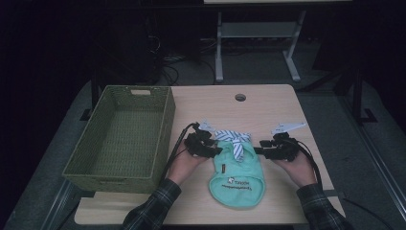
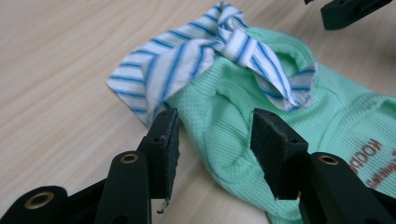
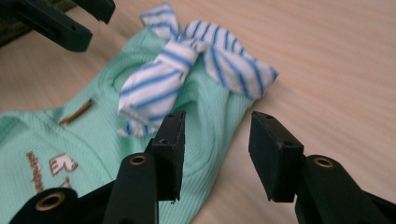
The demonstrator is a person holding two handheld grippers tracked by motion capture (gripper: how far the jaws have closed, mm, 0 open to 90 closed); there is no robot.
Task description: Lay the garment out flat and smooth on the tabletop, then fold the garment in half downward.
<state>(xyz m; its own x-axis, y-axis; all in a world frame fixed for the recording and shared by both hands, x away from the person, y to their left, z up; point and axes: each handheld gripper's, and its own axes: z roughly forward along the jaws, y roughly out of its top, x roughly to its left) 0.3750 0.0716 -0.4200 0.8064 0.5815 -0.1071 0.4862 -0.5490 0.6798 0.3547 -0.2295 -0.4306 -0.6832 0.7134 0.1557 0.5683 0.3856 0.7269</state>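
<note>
Wooden table (image 1: pixel 268 103), mint garment (image 1: pixel 237 175) flat

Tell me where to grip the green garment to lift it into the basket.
Take the green garment at its two shoulder edges just below the striped collar, left gripper from its left, right gripper from its right. It lies flat, and both open grippers already flank those edges.

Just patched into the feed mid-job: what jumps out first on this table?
The mint-green garment with a blue-and-white striped collar lies flat near the table's front edge, between the two hands. The left gripper and right gripper flank its collar end, both with jaws open and nothing pinched. A large empty green woven basket sits at the table's left side.
</note>
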